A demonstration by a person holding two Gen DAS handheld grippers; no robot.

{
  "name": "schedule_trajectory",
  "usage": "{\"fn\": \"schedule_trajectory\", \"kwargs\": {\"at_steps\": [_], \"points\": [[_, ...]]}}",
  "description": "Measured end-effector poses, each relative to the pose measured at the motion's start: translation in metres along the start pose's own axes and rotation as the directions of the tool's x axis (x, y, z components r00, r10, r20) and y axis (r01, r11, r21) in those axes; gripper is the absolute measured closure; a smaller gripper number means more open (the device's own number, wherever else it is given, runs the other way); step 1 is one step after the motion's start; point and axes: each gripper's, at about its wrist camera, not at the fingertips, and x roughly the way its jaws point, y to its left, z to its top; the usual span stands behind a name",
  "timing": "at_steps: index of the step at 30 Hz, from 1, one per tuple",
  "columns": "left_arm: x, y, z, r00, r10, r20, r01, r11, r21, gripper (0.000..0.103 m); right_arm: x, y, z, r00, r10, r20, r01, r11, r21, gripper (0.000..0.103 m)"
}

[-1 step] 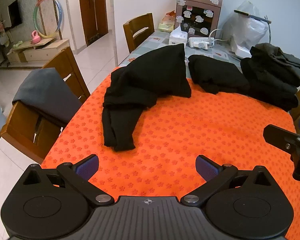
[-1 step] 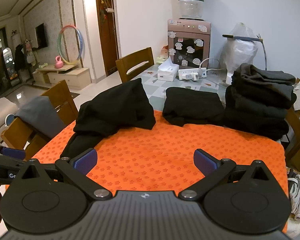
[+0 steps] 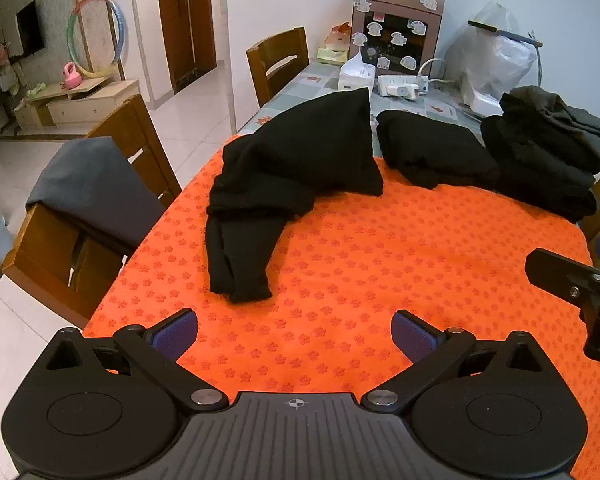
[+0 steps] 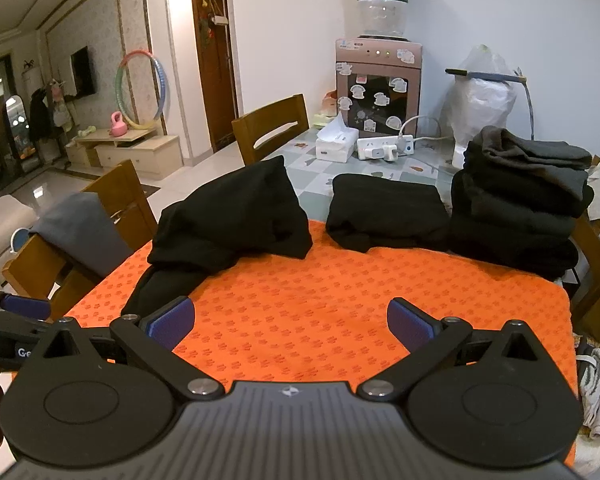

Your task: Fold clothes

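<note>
Both tools are hovering over the near edge of the orange mat (image 3: 360,264), and both are released: the left gripper (image 3: 295,332) is showing its blue-padded fingers spread wide at the bottom of the left wrist view, holding nothing, and the right gripper (image 4: 291,320) is doing the same at the bottom of the right wrist view. A black part of the right gripper is also poking in at the right edge of the left wrist view, while a piece of the left one is showing at the lower left of the right wrist view. The unfolded black garment (image 3: 284,176) is lying crumpled in the upper middle of the left wrist frame, its bulk bunching up at the far edge of the mat and one long limb trailing down toward the lower left; neither gripper is touching it. Just to its right a folded black garment (image 3: 432,152) is resting flat, and further right, in the upper right of the frame, a stack of folded dark clothes (image 3: 548,152) is sitting just beside it. At the left of the frame a grey cloth (image 3: 92,184) is draping over the back of a wooden chair (image 3: 44,260). Beyond the clothes, at the top of the right wrist view, a water dispenser (image 4: 378,80) is standing.
</note>
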Motion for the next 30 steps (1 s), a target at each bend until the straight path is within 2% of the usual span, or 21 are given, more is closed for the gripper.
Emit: {"fn": "schedule_trajectory", "kwargs": {"at_steps": [7,11,30], "points": [[-0.0065,0.0071,-0.0013,0.999,-0.006,0.042,0.007,1.0,-0.006,0.0,-0.0013,0.005,-0.0002,1.0,0.006,-0.003,-0.006,1.0,-0.022,0.0],[-0.0061,0.0044,-0.0016,0.999,0.015,0.034,-0.015,1.0,-0.006,0.0,-0.002,0.0079,-0.0003,1.0,0.009,-0.005,-0.009,0.999,-0.034,0.0],[-0.0053,0.0013,-0.0017,1.0,0.023,0.012,-0.023,1.0,-0.018,0.0,0.001,0.0042,-0.0018,1.0,0.023,-0.015,-0.023,0.999,-0.036,0.0]]}}
